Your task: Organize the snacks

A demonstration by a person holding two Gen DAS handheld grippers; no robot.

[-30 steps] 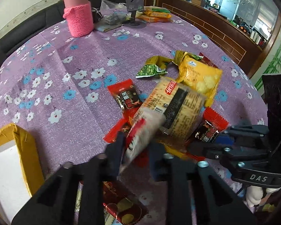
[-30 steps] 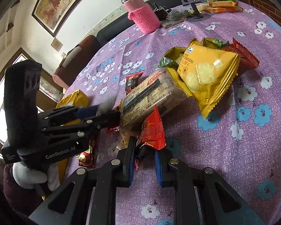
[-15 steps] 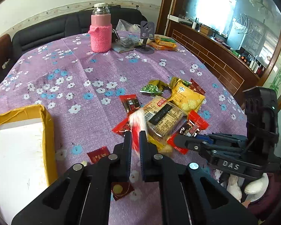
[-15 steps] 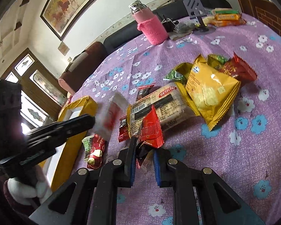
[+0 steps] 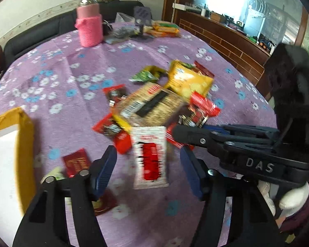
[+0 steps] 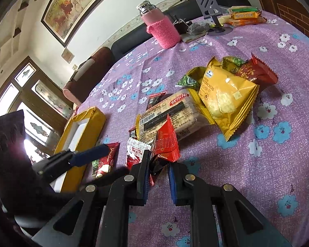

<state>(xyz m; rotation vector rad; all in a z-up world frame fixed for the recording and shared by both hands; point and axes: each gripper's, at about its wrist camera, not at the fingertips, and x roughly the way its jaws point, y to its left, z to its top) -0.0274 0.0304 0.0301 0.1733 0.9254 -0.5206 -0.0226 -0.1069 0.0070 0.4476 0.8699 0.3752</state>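
Observation:
My left gripper (image 5: 148, 160) is open. A white and red snack packet (image 5: 150, 158) lies loose on the purple cloth between its spread fingers; it also shows in the right wrist view (image 6: 135, 154). My right gripper (image 6: 157, 175) is shut on a red snack packet (image 6: 166, 142) and holds it just above the cloth; it shows in the left wrist view (image 5: 204, 105). A pile of snacks sits behind: a long cracker pack (image 6: 171, 115), a yellow cracker bag (image 6: 226, 94) and small red packets (image 5: 113, 92).
A yellow box (image 6: 82, 127) with a white inside stands at the left, also in the left wrist view (image 5: 24, 144). A pink-sleeved flask (image 6: 160, 26), a phone stand (image 6: 210, 6) and biscuit packs (image 6: 245, 16) are at the table's far side. A red chocolate packet (image 6: 107, 160) lies near the box.
My left gripper has opened and let go of the white and red packet, which now lies on the cloth. The right gripper still holds the red packet.

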